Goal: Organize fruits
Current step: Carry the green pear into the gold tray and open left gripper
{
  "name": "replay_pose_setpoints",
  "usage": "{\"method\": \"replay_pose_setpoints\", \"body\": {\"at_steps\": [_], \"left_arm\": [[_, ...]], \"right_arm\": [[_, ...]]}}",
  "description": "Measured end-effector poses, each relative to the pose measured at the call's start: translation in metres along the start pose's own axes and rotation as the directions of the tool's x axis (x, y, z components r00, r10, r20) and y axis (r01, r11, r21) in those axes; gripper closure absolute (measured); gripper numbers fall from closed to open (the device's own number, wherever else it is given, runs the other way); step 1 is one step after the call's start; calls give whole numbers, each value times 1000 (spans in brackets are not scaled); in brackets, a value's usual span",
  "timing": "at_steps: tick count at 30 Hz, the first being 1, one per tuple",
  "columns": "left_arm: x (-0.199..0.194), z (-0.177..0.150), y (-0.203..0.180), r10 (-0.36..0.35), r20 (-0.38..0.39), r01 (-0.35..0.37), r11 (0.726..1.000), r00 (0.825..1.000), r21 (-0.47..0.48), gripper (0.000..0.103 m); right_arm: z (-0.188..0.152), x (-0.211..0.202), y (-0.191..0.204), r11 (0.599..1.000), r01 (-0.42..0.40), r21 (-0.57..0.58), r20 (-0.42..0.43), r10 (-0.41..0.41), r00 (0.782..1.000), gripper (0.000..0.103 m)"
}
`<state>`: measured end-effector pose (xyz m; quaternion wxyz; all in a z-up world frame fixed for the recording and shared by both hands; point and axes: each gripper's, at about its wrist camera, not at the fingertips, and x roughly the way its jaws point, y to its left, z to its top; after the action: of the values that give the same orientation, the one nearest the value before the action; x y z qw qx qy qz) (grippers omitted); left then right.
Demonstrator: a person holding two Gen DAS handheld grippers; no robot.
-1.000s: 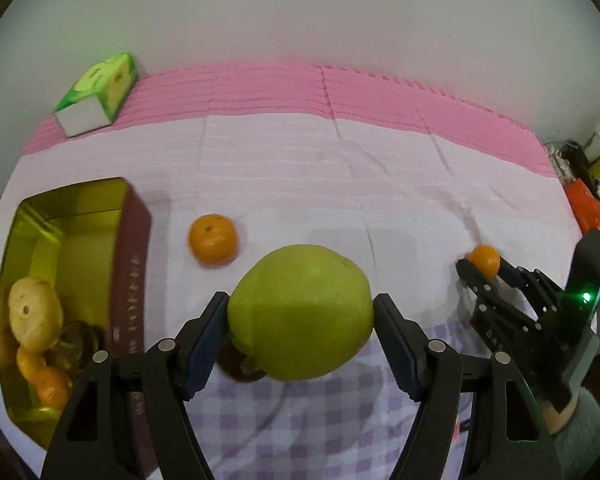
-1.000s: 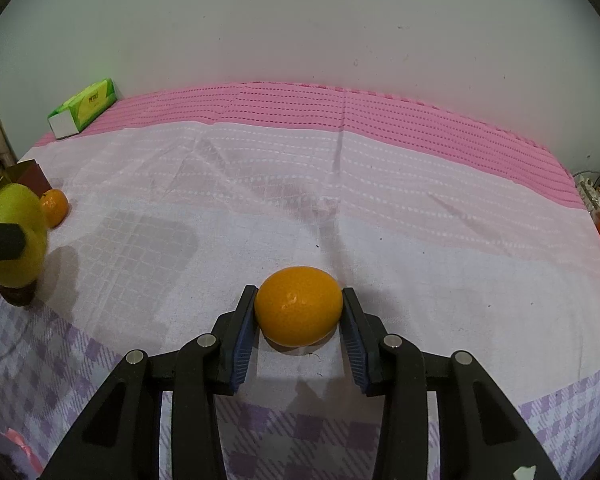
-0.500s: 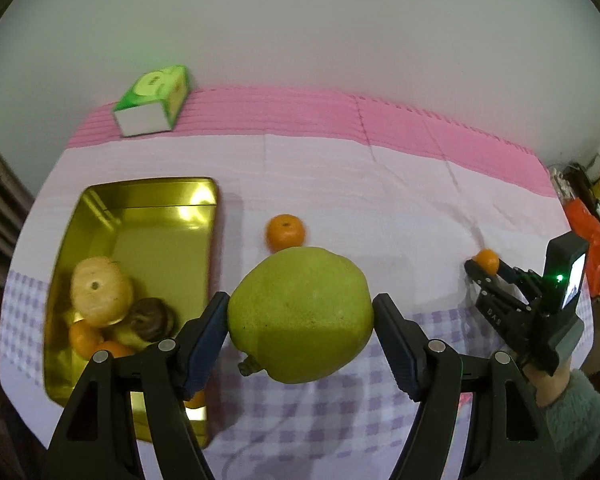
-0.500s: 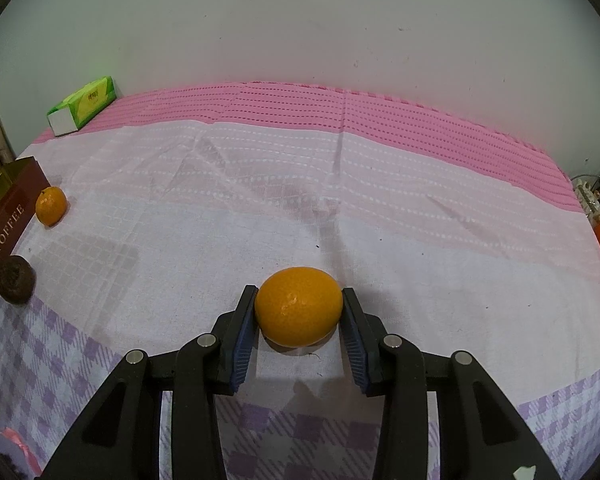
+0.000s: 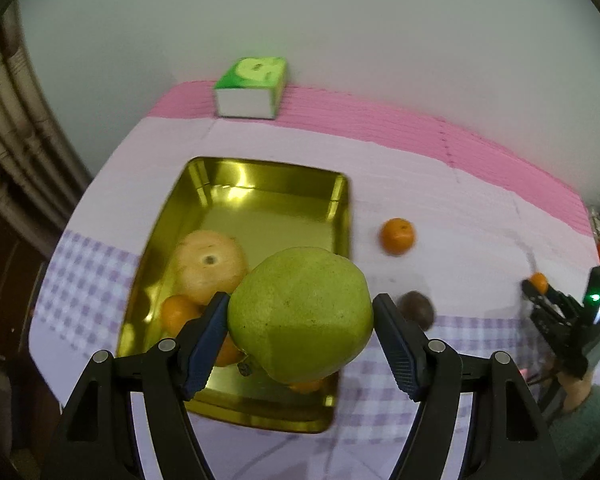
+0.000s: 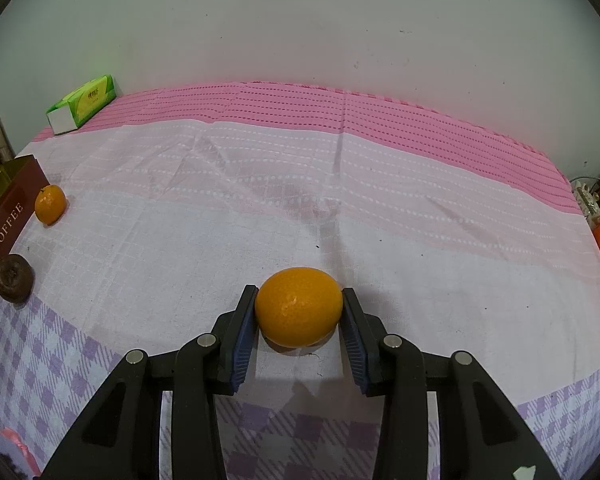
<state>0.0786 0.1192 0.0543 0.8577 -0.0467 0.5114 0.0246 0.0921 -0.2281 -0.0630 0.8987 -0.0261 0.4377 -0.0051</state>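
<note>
The left claw (image 5: 300, 324) gripped a green pomelo (image 5: 300, 314) above the part-filled gold tin (image 5: 260, 184); the right claw (image 6: 299, 320) pinched an orange (image 6: 299, 306) on the surface; a mandarin (image 5: 397, 236) and a dark fruit (image 5: 418, 308) remained loose.

Both views are fisheye pictures: the far edge of the cloth (image 6: 380, 208) bows into an arc and black corners ring each frame. The light is soft indoor light, moderately bright, a little greenish on the wall (image 6: 300, 20). In the left wrist view the gold tin (image 5: 260, 176) throws bright glare from its inner walls near the frame's centre, and the whole frame is smeared by motion blur, worst on the small orange (image 5: 397, 236) and the dark fruit (image 5: 416, 310) at centre right. The right wrist view is sharp; the orange (image 6: 299, 306) casts a short dark shadow beneath itself, and the tongs (image 6: 299, 332) shade the cloth below.
</note>
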Motion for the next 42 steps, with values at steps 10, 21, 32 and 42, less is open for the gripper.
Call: {"method": "replay_pose_setpoints", "body": {"at_steps": [10,21,32,42], "left_arm": [[17,-7,26,27,-40,-29,998,999,-56,31],[34,-13,34,46,-76,-52,996,996,-69,31],[42,-9,30,53,-58,-56,997,997,-46,31],[47,-6,25,73,-55,-74,997,996,-24,31]], "right_arm": [[0,1,0,1000,2,-2,0,-2,1000,66],[0,1,0,1000,3,-2,0,-3,1000,66],[0,1,0,1000,5,-3,0,-5,1000,66],[0,2,-1,1000,9,-8,2,-9,1000,66]]}}
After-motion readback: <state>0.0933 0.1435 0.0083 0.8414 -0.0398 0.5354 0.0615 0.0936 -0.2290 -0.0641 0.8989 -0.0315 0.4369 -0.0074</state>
